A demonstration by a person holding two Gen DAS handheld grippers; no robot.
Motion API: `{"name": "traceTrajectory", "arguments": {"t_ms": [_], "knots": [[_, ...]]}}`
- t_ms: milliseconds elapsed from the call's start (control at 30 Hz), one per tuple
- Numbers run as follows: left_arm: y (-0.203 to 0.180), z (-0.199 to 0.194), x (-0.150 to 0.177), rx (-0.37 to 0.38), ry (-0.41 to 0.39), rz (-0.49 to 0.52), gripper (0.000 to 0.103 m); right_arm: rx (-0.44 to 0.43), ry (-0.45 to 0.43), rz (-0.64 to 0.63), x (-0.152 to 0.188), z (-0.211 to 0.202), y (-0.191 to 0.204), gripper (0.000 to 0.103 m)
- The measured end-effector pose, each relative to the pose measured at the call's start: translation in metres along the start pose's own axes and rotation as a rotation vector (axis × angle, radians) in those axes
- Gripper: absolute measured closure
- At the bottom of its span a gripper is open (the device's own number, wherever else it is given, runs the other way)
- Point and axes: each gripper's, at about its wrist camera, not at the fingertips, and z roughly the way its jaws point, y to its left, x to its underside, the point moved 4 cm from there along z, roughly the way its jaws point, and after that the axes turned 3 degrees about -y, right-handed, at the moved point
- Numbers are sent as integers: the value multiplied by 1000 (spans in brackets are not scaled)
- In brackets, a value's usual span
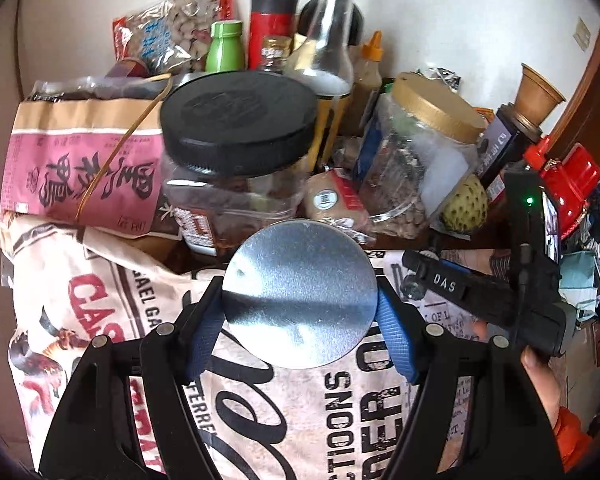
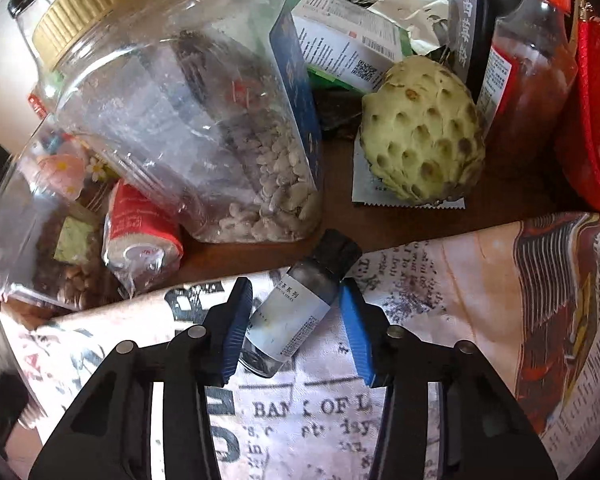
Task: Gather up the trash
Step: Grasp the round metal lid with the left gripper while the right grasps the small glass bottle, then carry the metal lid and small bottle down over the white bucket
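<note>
The left claw (image 1: 300, 304) squeezes a round metal lid (image 1: 300, 294). The right claw (image 2: 296, 316) stands apart around a small glass bottle (image 2: 296, 304) lying on the printed cloth (image 2: 440, 300), not yet squeezed. Beyond sit jars and a custard apple (image 2: 422, 130). No bin shows, so most collecting seems left.

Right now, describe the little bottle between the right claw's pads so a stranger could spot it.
Start at the big clear gold-lidded jar on the cluttered table. Just below it, on the printed newspaper-style cloth, a small clear bottle lies tilted between the right claw pads. Unlike its neighbours, it has a black cap and a white label.
</note>
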Motion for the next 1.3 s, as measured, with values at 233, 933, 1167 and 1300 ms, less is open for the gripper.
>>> {"name": "traceTrajectory", "arguments": {"t_ms": [233, 933, 1167, 1300], "knots": [[-34, -16, -1, 30, -18, 36, 32, -2, 33, -30, 23, -25, -36, 77], [-179, -185, 37, 31, -236, 63, 32, -103, -279, -195, 56, -283, -116, 78], [-221, -270, 86, -16, -322, -1, 32, -149, -388, -259, 82, -363, -137, 77], [-232, -311, 107, -32, -356, -10, 32, -173, -428, -283, 100, -399, -144, 77]]}}
